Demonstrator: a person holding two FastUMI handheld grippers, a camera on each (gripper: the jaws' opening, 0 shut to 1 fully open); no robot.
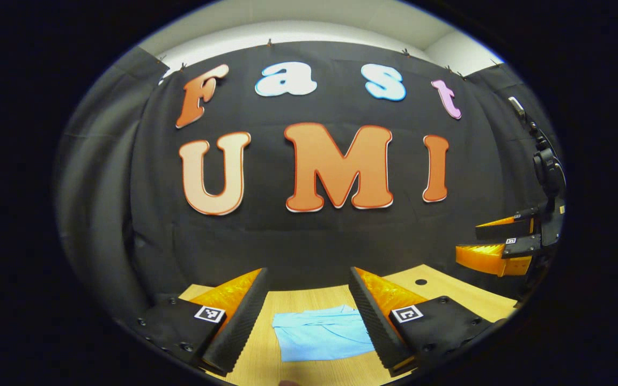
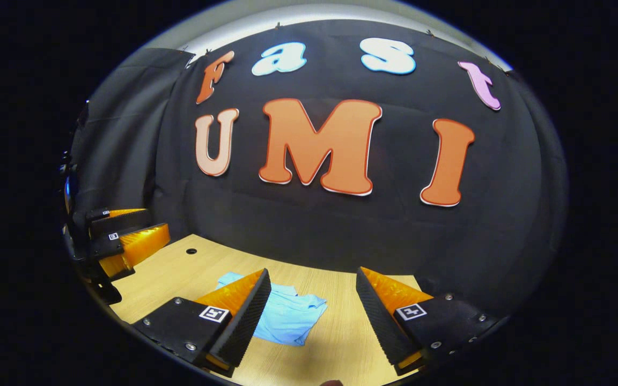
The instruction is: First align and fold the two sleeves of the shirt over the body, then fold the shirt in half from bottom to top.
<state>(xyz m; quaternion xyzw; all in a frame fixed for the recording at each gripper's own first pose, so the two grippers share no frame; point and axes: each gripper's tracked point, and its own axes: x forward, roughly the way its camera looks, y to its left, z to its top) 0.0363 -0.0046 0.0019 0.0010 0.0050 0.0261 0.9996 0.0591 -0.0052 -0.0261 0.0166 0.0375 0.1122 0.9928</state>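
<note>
Both tongs are hanging above the desk (image 1: 309, 300) with jaws spread wide, gripping nothing. Left tongs (image 1: 309, 313) are framing the light-blue shirt (image 1: 322, 335), which is lying folded into a compact bundle on the wood; right tongs (image 2: 314, 313) are sitting just right of it. No readable print on the shirt; square tracking markers (image 1: 210, 314) on the fingers.

Noted bare surface (image 2: 341, 332) around the folded shirt (image 2: 287, 316) on every visible side, open to approach. Found booth wall (image 2: 341, 236) closing off the far edge. Observed both hand-held grippers raised above the surface, left (image 1: 309, 316) and right (image 2: 314, 316), well apart, fingers spread.
</note>
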